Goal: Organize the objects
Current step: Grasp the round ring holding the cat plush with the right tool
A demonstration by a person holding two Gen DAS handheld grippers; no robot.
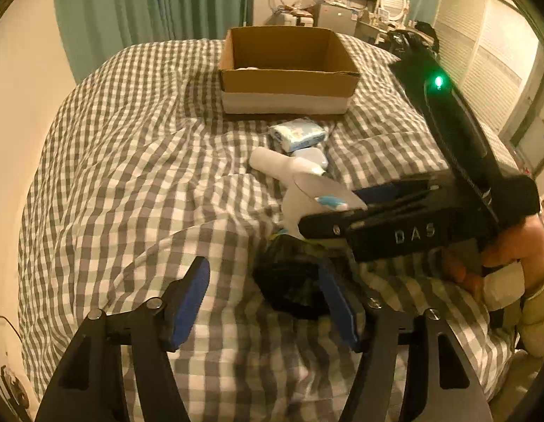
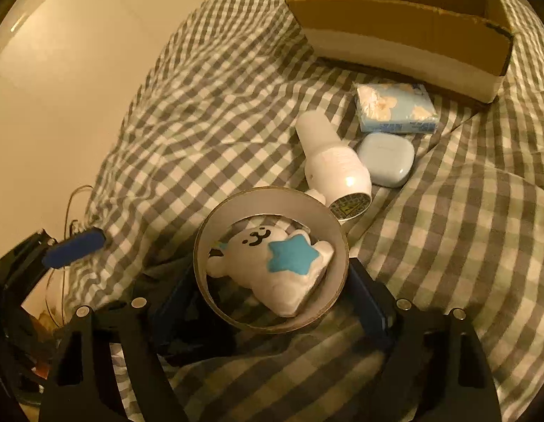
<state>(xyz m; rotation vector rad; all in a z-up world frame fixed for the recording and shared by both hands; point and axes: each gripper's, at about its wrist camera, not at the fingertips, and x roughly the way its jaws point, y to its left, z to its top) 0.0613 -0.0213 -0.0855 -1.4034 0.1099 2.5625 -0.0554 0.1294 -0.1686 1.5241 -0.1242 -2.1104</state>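
Note:
On the checked bed an open cardboard box (image 1: 289,70) (image 2: 412,24) stands at the far side. In front of it lie a blue tissue pack (image 2: 395,107) (image 1: 298,133), a pale blue earbud case (image 2: 386,158), a white bottle (image 2: 333,161) (image 1: 272,161) and a white plush bear with a blue star (image 2: 272,263). My right gripper (image 2: 268,281) is shut on a tape roll (image 2: 237,313), held above the bear, which shows through the ring. My left gripper (image 1: 263,299) is open and empty just above the duvet, beside the right gripper (image 1: 342,218).
A dark crumpled object (image 1: 293,285) lies by my left gripper's right finger. The bed's left edge meets a cream wall (image 2: 78,88). Green curtains (image 1: 149,3) and a cluttered desk (image 1: 342,10) stand beyond the bed.

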